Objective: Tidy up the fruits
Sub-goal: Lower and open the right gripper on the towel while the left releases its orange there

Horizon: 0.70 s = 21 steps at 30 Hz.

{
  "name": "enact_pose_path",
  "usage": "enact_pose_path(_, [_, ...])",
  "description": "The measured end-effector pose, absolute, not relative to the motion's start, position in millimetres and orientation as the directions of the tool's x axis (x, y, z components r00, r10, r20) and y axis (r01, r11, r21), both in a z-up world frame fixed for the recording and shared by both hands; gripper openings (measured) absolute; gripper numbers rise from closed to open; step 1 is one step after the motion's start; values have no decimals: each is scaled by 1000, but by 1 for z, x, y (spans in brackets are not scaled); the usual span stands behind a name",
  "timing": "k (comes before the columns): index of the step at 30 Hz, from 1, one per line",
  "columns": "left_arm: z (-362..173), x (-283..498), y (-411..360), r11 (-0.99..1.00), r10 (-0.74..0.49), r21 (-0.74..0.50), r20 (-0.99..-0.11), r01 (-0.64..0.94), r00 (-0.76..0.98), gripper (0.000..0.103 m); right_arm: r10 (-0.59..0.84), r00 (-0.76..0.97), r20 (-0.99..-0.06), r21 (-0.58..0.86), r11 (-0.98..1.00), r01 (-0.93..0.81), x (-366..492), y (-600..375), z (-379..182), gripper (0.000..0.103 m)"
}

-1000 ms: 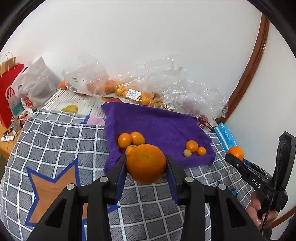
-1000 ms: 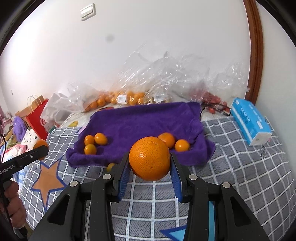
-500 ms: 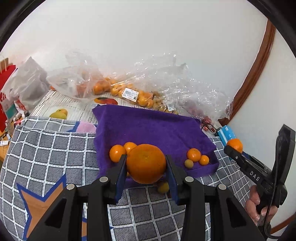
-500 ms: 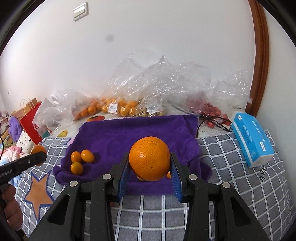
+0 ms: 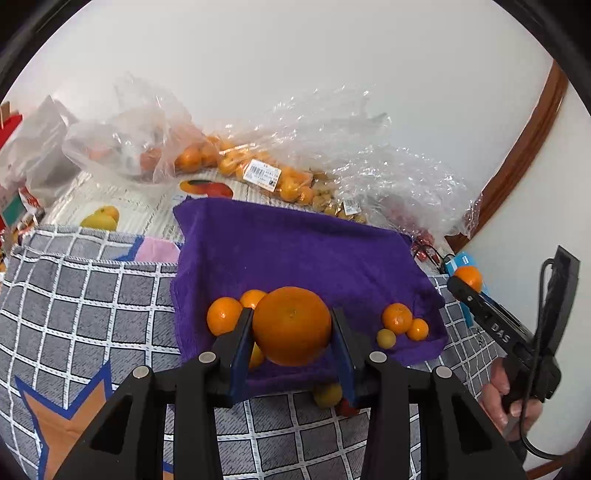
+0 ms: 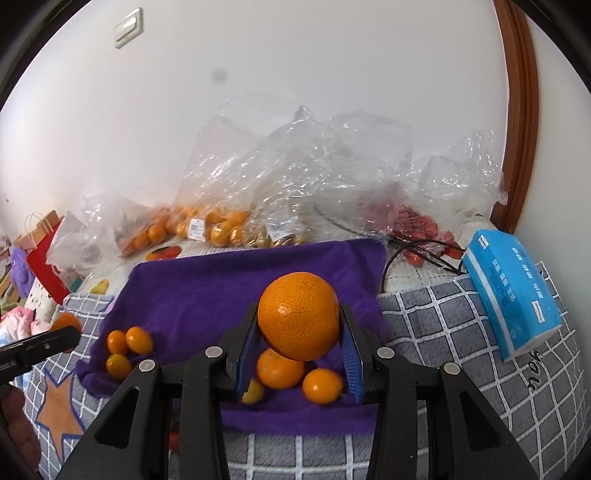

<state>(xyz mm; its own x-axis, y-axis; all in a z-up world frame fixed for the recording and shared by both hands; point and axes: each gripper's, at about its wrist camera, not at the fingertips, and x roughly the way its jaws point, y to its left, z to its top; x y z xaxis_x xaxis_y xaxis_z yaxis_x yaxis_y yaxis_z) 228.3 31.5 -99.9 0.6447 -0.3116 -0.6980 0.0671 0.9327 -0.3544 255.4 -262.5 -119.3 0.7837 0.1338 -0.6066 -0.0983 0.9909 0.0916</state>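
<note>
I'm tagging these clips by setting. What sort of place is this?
Probably a room in a home, not a lab: a checked fabric cover, shop bags of fruit against a white wall with a light switch, and a tissue pack.

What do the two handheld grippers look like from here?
Both are black with angular triangular cut-outs, silver pivot bolts and blue ribbed pads. Seen from the left gripper, the right gripper carries white "DAS" lettering, a pistol handle and a black cable.
</note>
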Motion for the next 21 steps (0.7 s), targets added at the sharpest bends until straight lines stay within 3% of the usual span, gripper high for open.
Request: enact_pose_path(21, [-167,277,-20,949,-306,-305,-832,79,462,38,137,702,-698,126,990,-68,300,-272,-187,41])
